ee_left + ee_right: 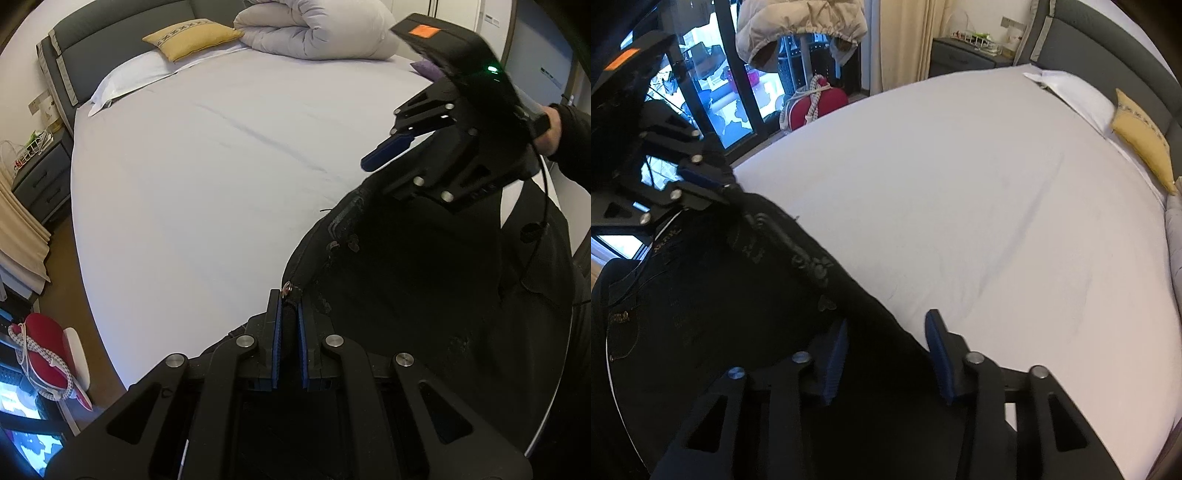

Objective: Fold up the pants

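We saw the bed (207, 155) first, its pale sheet taking up most of both views, with a grey padded headboard (122, 22) at the far end. A rolled white duvet (317, 29) lay near the headboard, and beside it a white pillow (125, 79) with a yellow cushion (188, 38) resting on it. A grey nightstand (40, 181) stood by the bed, and on the floor near the window we made out a red bag (820, 101) with a patterned cord.

The black pants (424, 295) lay at the near edge of the bed, spread dark across the sheet, with the waistband (790, 243) running as a raised edge between the two grippers and lifted at the left end.

The left gripper (289, 332) had its blue pads nearly together, clamped on a bunched corner of the waistband, where a small metal button (287, 294) showed just above the fingertips. In the right wrist view we saw that same gripper at upper left, pinching the fabric's end.

The right gripper (886, 354) stood over the waistband edge with its blue fingers (834, 358) apart; the black cloth passed between them, but the pads did not press on it. A hand (550, 133) in a dark sleeve held its handle.
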